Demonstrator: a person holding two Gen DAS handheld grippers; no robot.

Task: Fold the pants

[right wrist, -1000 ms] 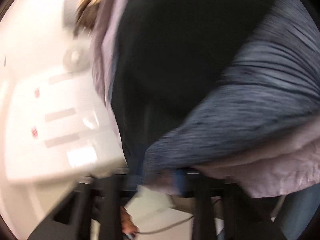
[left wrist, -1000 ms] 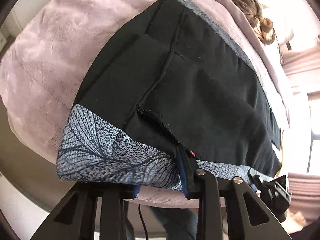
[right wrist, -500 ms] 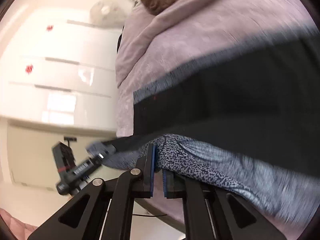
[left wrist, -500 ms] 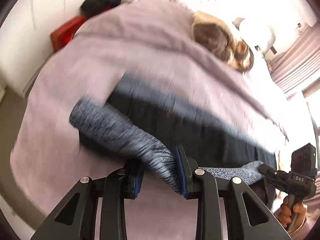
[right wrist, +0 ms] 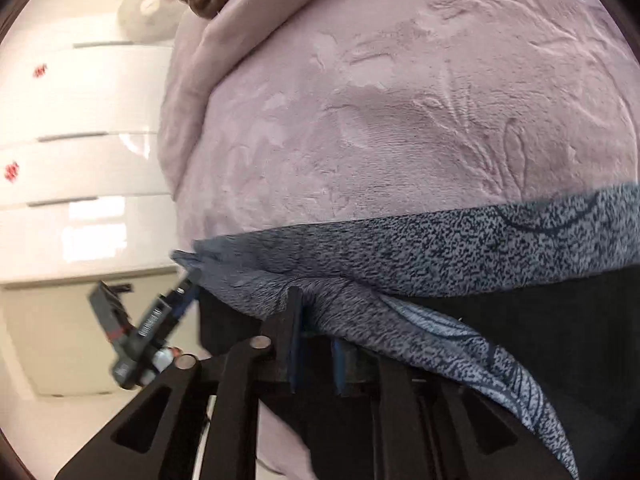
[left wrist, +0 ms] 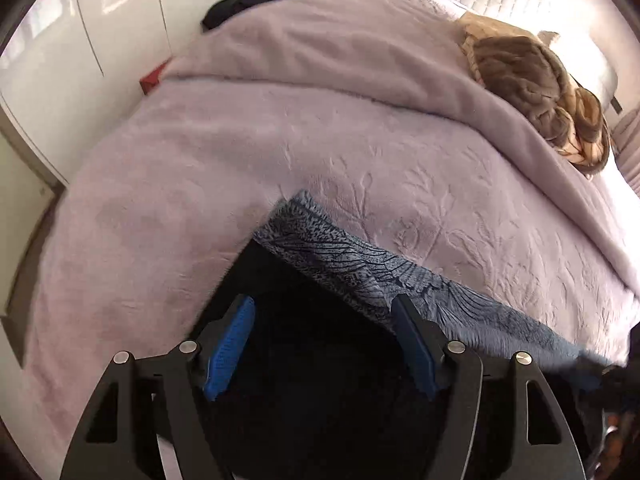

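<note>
The pants [left wrist: 360,268] are blue-grey with a dark leaf print and a black inner side. They lie folded on the near part of a pink blanket. In the left wrist view my left gripper [left wrist: 324,344] is open over the black fabric, with the printed edge just beyond its right finger. In the right wrist view my right gripper [right wrist: 316,344] is shut on a bunched printed edge of the pants [right wrist: 440,248]. The left gripper [right wrist: 156,320] shows at the left of that view, close to the pants' corner.
The pink embossed blanket [left wrist: 360,136] covers the bed. A brown plush throw [left wrist: 540,80] lies near the headboard at the far right. White glossy wardrobe doors [left wrist: 60,60] stand along the left. A dark heap [left wrist: 244,4] lies at the far bed corner.
Both grippers carried the pants' printed edge over onto the bed. My left gripper has opened and let go of the fabric. My right gripper stays shut on it.
</note>
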